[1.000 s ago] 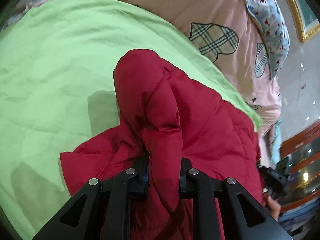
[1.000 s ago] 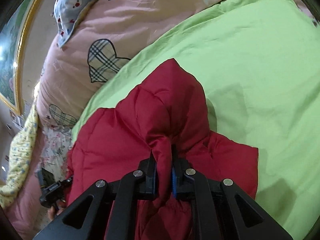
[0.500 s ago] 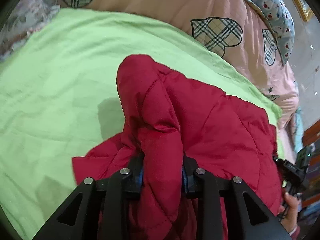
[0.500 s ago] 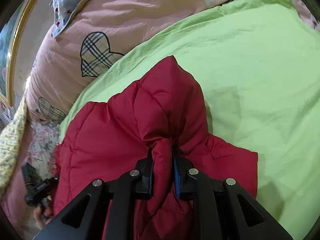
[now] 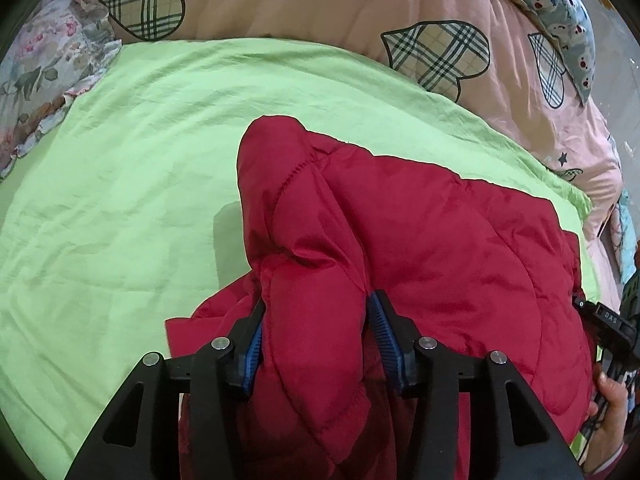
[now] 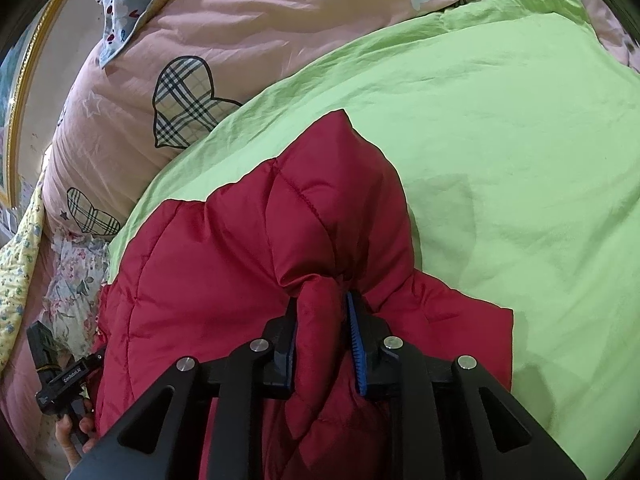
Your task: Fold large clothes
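A red quilted jacket (image 5: 420, 248) is lying bunched on the green sheet (image 5: 120, 200). The left gripper (image 5: 316, 332) is opening around a puffy fold that fills the gap between its pads. The right gripper (image 6: 322, 332) is also opening, a narrower fold between its pads. Only the left view is showing the floral pillow (image 5: 44, 64); only the right, a gold frame (image 6: 16, 100).
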### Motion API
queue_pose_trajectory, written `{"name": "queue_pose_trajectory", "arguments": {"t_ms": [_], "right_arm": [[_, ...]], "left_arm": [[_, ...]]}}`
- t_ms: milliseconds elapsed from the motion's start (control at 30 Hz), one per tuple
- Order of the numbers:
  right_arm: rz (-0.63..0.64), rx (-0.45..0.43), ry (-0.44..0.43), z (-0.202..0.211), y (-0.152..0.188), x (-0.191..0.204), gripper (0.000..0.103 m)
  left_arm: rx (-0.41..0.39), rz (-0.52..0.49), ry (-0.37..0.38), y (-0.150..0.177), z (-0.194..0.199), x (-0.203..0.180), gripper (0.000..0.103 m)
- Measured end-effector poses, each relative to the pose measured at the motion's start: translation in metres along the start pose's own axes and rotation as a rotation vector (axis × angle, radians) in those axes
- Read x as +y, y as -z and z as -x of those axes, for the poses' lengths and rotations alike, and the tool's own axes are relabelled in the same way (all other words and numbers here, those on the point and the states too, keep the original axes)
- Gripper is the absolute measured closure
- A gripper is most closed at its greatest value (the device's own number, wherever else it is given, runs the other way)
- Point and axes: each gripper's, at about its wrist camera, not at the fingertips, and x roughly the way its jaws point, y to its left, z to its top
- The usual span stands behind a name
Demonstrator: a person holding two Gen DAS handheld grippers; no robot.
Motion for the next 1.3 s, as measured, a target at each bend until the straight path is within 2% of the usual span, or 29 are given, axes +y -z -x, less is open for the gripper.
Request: {"name": "queue_pose_trajectory", "arguments": {"t_ms": [167, 367, 433, 567, 667, 967, 1167, 1300], "right_arm": [[0.006, -0.002, 0.003, 0.0, 0.0, 0.0, 0.08], [0.013, -0.007, 0.02, 0.002, -0.001, 0.002, 0.074], [0.016, -0.012, 0.024, 0.006, -0.001, 0.003, 0.069], [0.011, -0.032, 0.008, 0.02, 0.0, 0.004, 0.05], [0.024, -0.048, 0.004, 0.032, 0.002, 0.006, 0.044], [0.08, -0.1, -0.01, 0.076, 0.017, 0.016, 0.042], [0.161, -0.14, -0.037, 0.106, 0.043, 0.039, 0.042], [0.225, -0.126, -0.073, 0.107, 0.064, 0.061, 0.039]], "left_arm": [[-0.076, -0.011, 0.013, 0.006, 0.043, 0.0, 0.043], [-0.136, -0.026, 0.044, 0.021, 0.089, -0.005, 0.042], [-0.137, -0.04, 0.06, 0.029, 0.098, -0.011, 0.041], [-0.121, -0.083, 0.097, 0.046, 0.108, -0.023, 0.041], [-0.105, -0.119, 0.111, 0.06, 0.113, -0.032, 0.04], [-0.06, -0.146, 0.12, 0.082, 0.112, -0.036, 0.038], [-0.059, -0.154, 0.114, 0.094, 0.116, -0.041, 0.037], [-0.054, -0.169, 0.119, 0.097, 0.112, -0.045, 0.035]]}}
